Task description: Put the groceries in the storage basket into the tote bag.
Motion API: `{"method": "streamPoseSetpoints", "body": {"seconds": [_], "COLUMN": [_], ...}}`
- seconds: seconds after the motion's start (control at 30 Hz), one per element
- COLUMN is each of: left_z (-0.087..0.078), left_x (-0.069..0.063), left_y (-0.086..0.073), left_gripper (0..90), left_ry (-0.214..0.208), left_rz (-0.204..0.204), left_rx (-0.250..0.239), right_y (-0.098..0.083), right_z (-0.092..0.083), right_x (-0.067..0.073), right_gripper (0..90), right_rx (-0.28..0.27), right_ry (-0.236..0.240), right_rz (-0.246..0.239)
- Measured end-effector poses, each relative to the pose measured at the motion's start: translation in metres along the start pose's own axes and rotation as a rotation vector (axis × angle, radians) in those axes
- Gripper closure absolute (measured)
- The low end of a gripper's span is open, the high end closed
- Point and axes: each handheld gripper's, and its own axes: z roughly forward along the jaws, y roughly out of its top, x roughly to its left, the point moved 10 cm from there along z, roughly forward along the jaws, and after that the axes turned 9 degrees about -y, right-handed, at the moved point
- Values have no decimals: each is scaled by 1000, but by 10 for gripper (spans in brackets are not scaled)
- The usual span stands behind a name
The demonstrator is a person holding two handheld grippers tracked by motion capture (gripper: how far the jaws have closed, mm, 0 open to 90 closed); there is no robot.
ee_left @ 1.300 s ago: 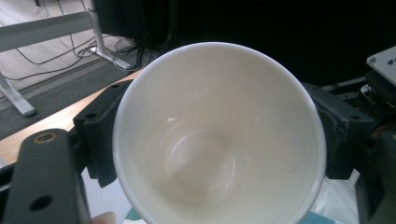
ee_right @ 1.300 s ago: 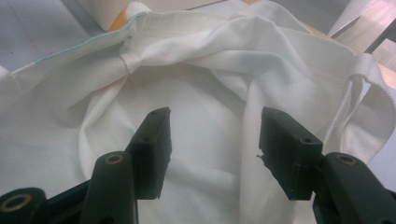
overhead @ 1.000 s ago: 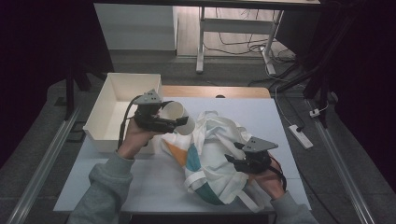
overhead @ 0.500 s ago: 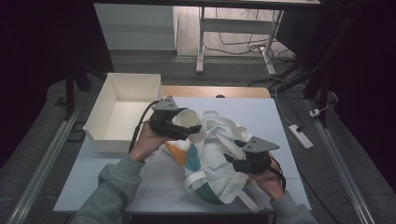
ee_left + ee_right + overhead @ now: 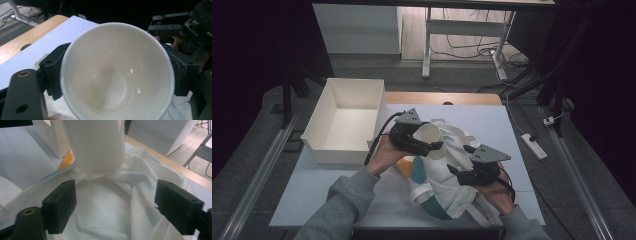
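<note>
Left gripper view shows left hand-held gripper (image 5: 115,75) seemingly clamping empty cup (image 5: 117,72).

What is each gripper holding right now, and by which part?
Left gripper clamps the white cup across its outer wall. Right gripper holds nothing, its jaws just opened over the white cloth.

The table (image 5: 337,195) was lit evenly from above, while the surroundings were left dark. Small glints were seen inside the cup (image 5: 117,75), whose outside was blurred in the right gripper view.
</note>
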Motion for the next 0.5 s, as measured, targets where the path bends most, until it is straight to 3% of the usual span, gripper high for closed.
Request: {"method": "streamPoseSetpoints", "body": {"seconds": [0.5], "left_z": [21], "left_x": [-13], "left_y": [-5], "left_gripper": [192], "left_ry": [-37], "left_rz": [21], "left_rx": [48], "right_y": [22], "right_z": [15], "right_x": [17], "right_gripper": [96], "right_rx": [-34], "right_ry": [-9], "right_rz": [-37]}}
